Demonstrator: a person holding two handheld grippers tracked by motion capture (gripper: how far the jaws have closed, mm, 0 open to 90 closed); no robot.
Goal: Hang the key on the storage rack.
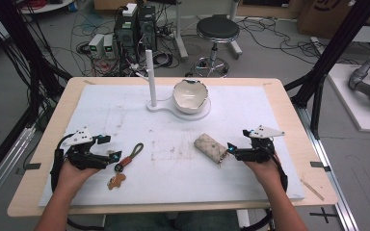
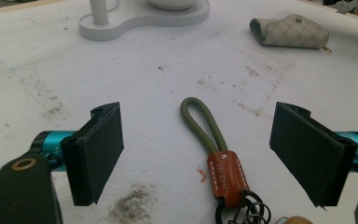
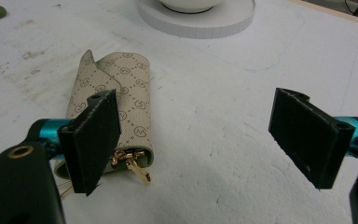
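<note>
Both grippers wide open, holding nothing. Left gripper point(image 2: 196, 154) straddles the keychain point(image 2: 216, 158) flat on the desk point(image 1: 173, 168); I'd drop lower and close on the brown leather tab. Right gripper point(image 3: 205, 144) sits just beside the key pouch point(image 3: 121, 107), needs shifting over it. Bowl on stand point(image 1: 190, 96) well apart, nothing blocking.

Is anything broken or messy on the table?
Yes. The white ceramic bowl on the white stand has a jagged, chipped rim, as if a piece broke off. The white foam mat is stained with dark smudges. The beige patterned key pouch lies with its flap curled open and gold keys poking out.
</note>
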